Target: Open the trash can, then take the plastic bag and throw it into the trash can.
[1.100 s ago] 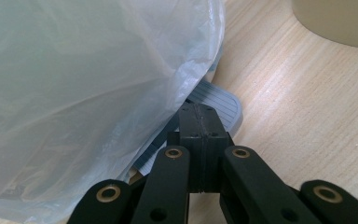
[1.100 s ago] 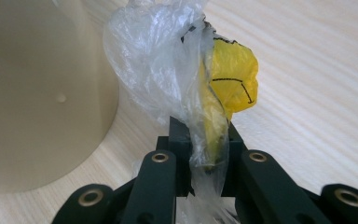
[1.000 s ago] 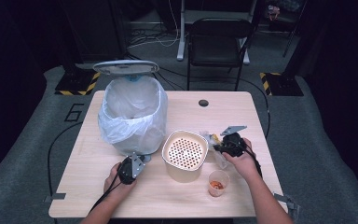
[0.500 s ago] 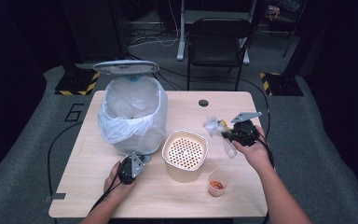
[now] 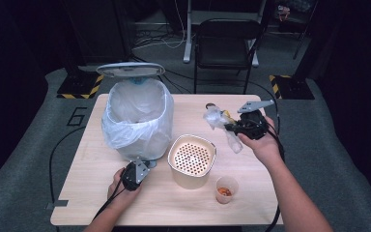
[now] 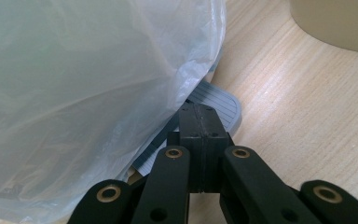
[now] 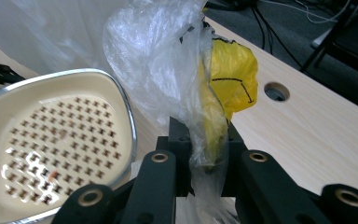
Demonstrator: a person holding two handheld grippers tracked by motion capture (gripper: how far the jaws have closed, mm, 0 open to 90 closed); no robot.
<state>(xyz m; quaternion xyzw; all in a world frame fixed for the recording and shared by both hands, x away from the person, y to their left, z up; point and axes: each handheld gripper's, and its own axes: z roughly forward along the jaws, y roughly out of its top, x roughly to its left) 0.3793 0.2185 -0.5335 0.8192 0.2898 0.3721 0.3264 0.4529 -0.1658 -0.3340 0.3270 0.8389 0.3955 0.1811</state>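
My right gripper (image 5: 232,128) is shut on a crumpled clear plastic bag (image 5: 216,119) and holds it in the air over the table's right side. In the right gripper view the bag (image 7: 168,60) wraps something yellow (image 7: 230,74) and hangs between the jaws (image 7: 205,144). A pedal bin (image 5: 137,121) lined with a clear bag stands at the left, its grey lid (image 5: 131,70) raised. My left gripper (image 5: 141,167) is shut, and its closed tips (image 6: 200,116) rest on the bin's grey pedal (image 6: 219,100), with nothing between them.
A cream container with a perforated insert (image 5: 192,155) stands mid-table, just left of and below the raised bag. A small cup with orange contents (image 5: 226,189) sits near the front edge. The wooden table (image 5: 92,193) has a round hole (image 7: 276,92) at the back. A black chair (image 5: 227,46) stands behind the table.
My right gripper has lifted the plastic bag up off the table beside the cream container. The left gripper has stayed on the pedal, and the lid has stayed up.
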